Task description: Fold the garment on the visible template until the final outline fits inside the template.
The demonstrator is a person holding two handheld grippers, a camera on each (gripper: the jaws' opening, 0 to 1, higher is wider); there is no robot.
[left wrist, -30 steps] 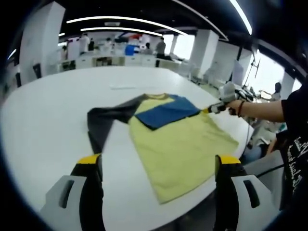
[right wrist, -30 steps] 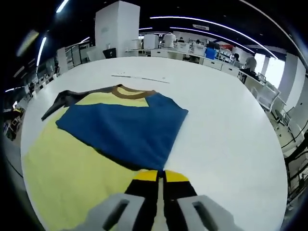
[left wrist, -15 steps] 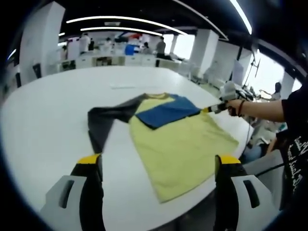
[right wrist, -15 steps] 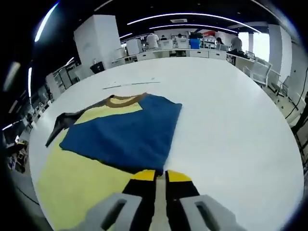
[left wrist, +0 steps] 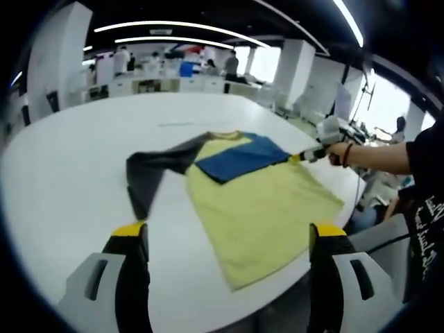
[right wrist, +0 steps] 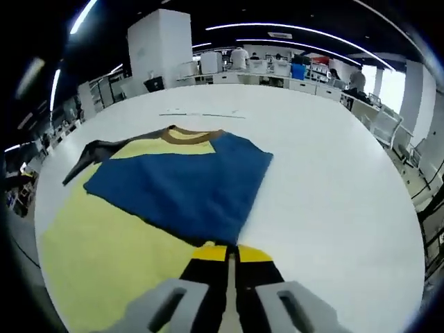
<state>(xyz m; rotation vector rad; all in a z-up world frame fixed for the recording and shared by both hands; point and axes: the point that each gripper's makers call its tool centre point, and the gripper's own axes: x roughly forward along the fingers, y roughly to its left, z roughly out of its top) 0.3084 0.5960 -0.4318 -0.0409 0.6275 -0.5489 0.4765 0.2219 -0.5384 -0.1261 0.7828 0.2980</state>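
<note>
A round white table (left wrist: 62, 180) carries a yellow shirt (left wrist: 260, 208), blue sleeve folded across it.

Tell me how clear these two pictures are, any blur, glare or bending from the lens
Left gripper view: strong fisheye bending curves the white table edge; the shirt is fairly sharp, windows at right blow out to white glare, and ceiling strip lights arc. Right gripper view: the blue sleeve is reasonably sharp, its near tip softly blurred above the shut right gripper; the background office is soft, and no hard shadows fall on the table.
</note>
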